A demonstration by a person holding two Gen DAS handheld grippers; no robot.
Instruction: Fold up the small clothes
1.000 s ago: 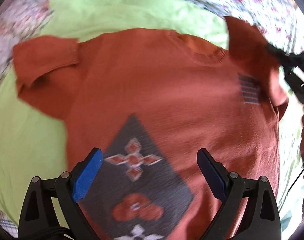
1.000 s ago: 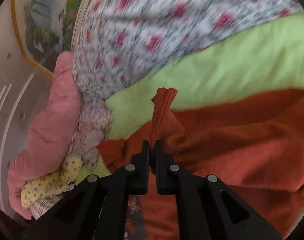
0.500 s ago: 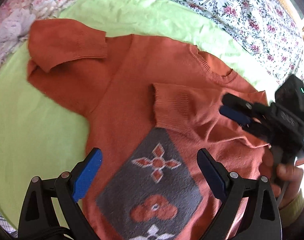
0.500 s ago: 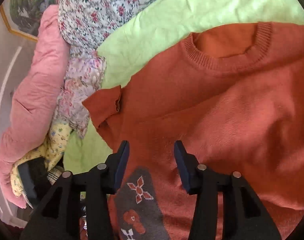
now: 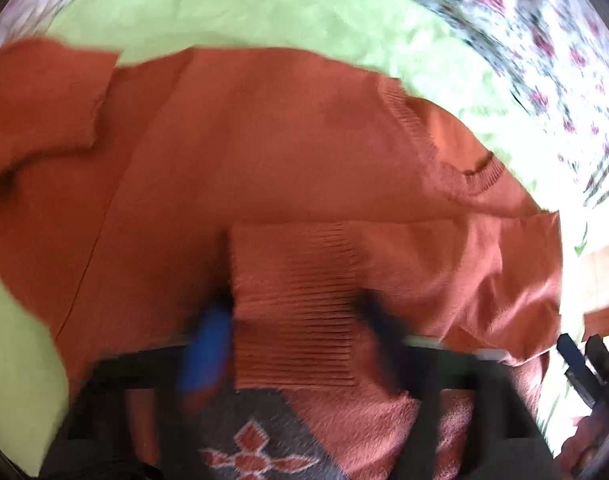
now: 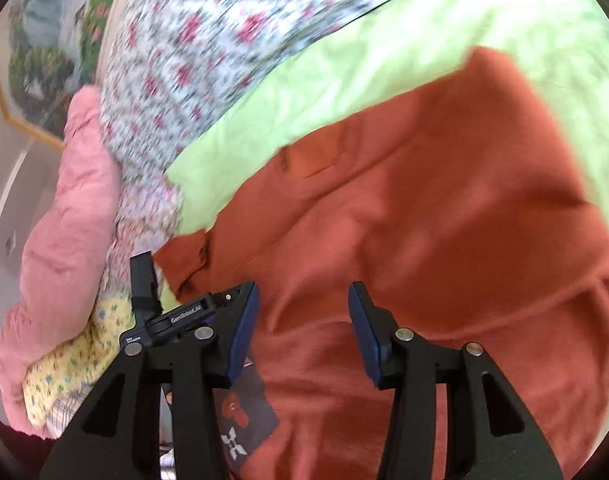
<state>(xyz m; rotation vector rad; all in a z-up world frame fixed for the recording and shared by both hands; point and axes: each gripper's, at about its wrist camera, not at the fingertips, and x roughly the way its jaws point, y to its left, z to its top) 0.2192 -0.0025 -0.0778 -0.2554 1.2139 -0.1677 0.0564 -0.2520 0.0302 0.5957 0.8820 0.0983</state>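
Rust-orange knitted sweater (image 5: 288, 148), short-sleeved, ribbed at neckline and cuffs, with a grey diamond patch (image 5: 260, 440) of orange flower motifs on the chest. Spread flat, front up, on a lime-green sheet (image 5: 232, 4). One sleeve (image 5: 304, 304) folded in across the chest, ribbed cuff just above the patch; other sleeve (image 5: 44, 96) out flat to the side. Beyond the sheet, a white floral bedspread (image 6: 208, 40), a pink quilted cushion (image 6: 60, 220), a yellow patterned cloth (image 6: 84, 344) and a framed landscape picture (image 6: 44, 48) on the wall. Left gripper (image 5: 300, 344) low over the chest, heavily motion-blurred, blue-padded fingers (image 5: 208, 344) apart and straddling the folded cuff without pinching it. Right gripper (image 6: 304, 328) over the lower body of the sweater, jaws wide apart, nothing between them, the fabric lying loose beneath.
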